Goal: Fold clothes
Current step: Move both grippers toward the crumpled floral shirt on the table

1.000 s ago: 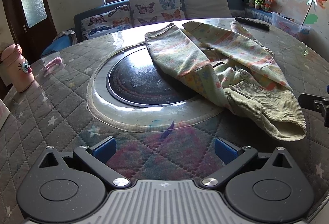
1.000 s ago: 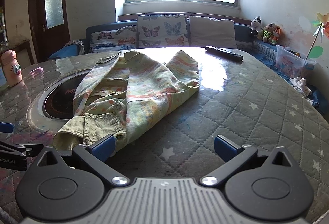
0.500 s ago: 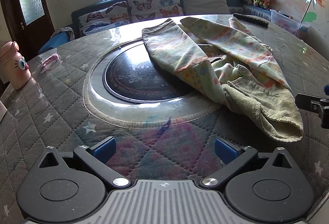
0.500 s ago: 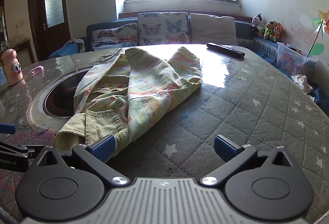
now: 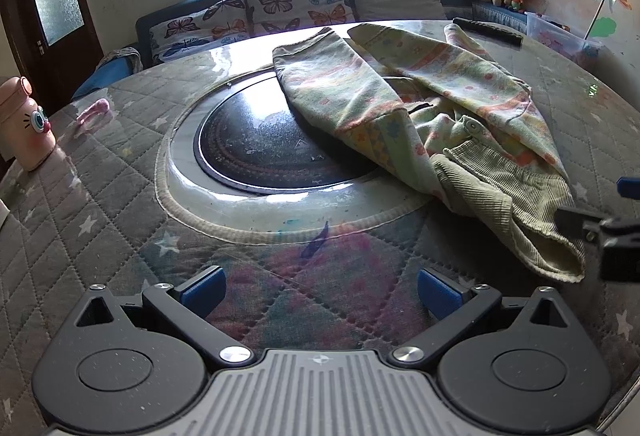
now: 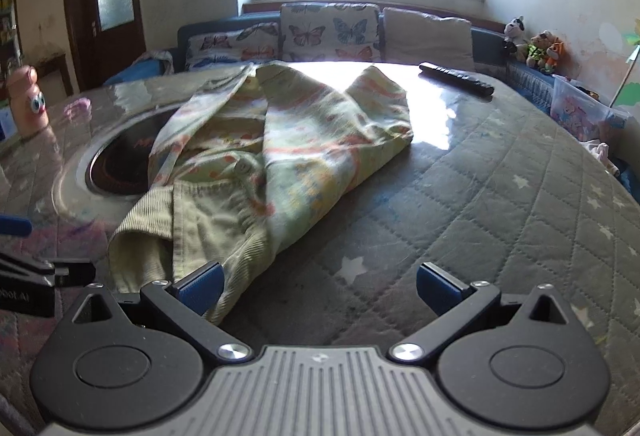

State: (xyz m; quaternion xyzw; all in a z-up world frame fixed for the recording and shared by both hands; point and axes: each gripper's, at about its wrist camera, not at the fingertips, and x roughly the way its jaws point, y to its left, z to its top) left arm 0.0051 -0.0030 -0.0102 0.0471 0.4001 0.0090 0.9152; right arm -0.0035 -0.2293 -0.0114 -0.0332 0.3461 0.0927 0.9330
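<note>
A pale green child's garment with a pastel print and a corduroy hem (image 5: 420, 108) lies crumpled on the round quilted table (image 5: 100, 204), partly over the black inset hotplate (image 5: 260, 144). It also shows in the right wrist view (image 6: 256, 160). My left gripper (image 5: 320, 286) is open and empty over the table's near edge, left of the garment's hem. My right gripper (image 6: 318, 282) is open and empty, its left finger just at the corduroy hem. The right gripper's edge shows in the left wrist view (image 5: 612, 236).
A pink cartoon bottle (image 5: 24, 128) stands at the table's left edge, with a small pink item (image 5: 94, 110) near it. A black remote (image 6: 456, 78) lies at the far right. A sofa with butterfly cushions (image 5: 296, 4) stands behind the table.
Both grippers have moved forward toward the garment. The right one has come up to the corduroy hem. The garment has not moved.
</note>
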